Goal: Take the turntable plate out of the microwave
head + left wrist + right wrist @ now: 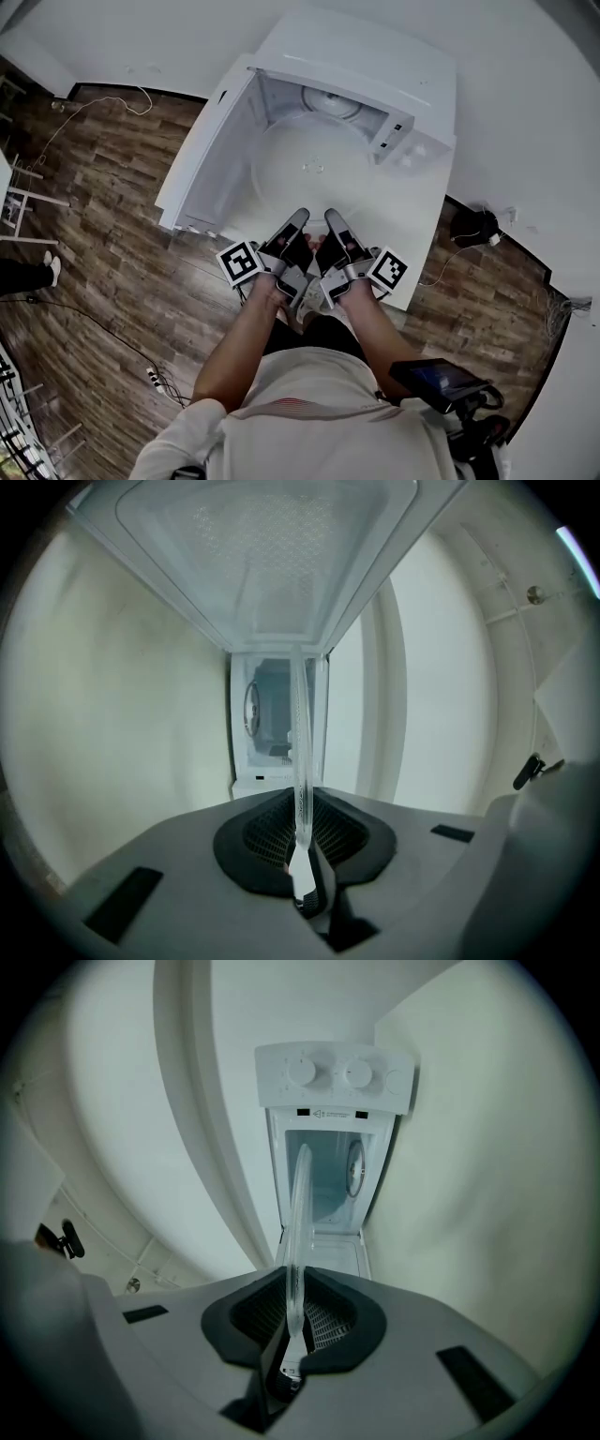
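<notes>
The white microwave (361,56) stands on a white table with its door (202,155) swung open to the left. The clear glass turntable plate (312,169) hangs level in front of the open cavity (328,101). Both grippers hold it by its near rim. My left gripper (298,218) and right gripper (330,218) sit side by side, each shut on the rim. In the left gripper view the plate (300,742) shows edge-on between the pads of the gripper (302,829). The right gripper view shows the same plate edge (298,1232), the gripper (295,1312) and the control knobs (333,1074).
The white table (427,239) carries the microwave against a white wall. Wooden floor (112,234) lies to the left, with a cable and a power strip (155,380). A black object (473,227) sits right of the table, and a dark screen on a stand (436,380) is near my right elbow.
</notes>
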`<state>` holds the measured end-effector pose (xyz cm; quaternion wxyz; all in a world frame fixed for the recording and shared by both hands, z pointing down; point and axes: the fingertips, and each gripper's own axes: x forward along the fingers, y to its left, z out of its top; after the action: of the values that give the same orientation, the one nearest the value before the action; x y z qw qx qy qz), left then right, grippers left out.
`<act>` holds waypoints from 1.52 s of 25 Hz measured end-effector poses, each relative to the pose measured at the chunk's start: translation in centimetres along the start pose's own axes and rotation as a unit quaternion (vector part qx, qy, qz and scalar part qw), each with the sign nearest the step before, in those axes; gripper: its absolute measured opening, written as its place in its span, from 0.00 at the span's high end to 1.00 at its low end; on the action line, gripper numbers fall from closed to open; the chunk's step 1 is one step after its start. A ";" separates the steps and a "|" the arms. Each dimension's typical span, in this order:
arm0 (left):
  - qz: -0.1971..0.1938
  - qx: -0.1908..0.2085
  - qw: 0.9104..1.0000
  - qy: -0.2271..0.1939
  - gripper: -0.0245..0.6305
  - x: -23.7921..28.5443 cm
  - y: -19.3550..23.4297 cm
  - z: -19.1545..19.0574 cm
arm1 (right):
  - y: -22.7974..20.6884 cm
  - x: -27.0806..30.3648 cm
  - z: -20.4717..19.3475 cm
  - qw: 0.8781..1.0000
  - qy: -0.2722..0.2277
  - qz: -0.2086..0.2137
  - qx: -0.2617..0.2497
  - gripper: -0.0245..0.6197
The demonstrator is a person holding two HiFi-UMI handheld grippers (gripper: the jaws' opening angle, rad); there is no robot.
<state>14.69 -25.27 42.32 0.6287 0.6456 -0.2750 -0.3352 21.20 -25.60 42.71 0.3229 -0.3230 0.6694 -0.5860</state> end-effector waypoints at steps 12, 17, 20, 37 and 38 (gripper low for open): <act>-0.012 0.027 0.999 0.037 0.89 -5.1 -5.5 -3.3 | 5.8 -4.9 -4.1 0.999 -0.042 0.019 -0.015 0.89; -0.026 0.034 0.997 0.060 0.89 -7.2 -8.3 -7.0 | 8.8 -9.1 -5.2 0.997 -0.069 0.030 -0.024 0.89; -0.031 0.042 0.996 0.074 0.89 -7.2 -9.4 -7.1 | 9.6 -9.3 -5.3 0.996 -0.081 0.032 -0.024 0.89; -0.027 0.055 0.996 0.059 0.88 -7.4 -11.2 -11.2 | 11.7 -13.0 -4.3 0.997 -0.056 0.043 -0.009 0.89; -0.026 0.054 0.997 0.057 0.88 -7.3 -11.2 -11.4 | 11.6 -13.1 -4.2 0.998 -0.054 0.043 -0.009 0.89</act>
<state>18.22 -11.81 31.63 0.5985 0.7039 -0.2392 -0.2987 24.85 -11.36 32.36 0.3807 -0.3284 0.6693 -0.5471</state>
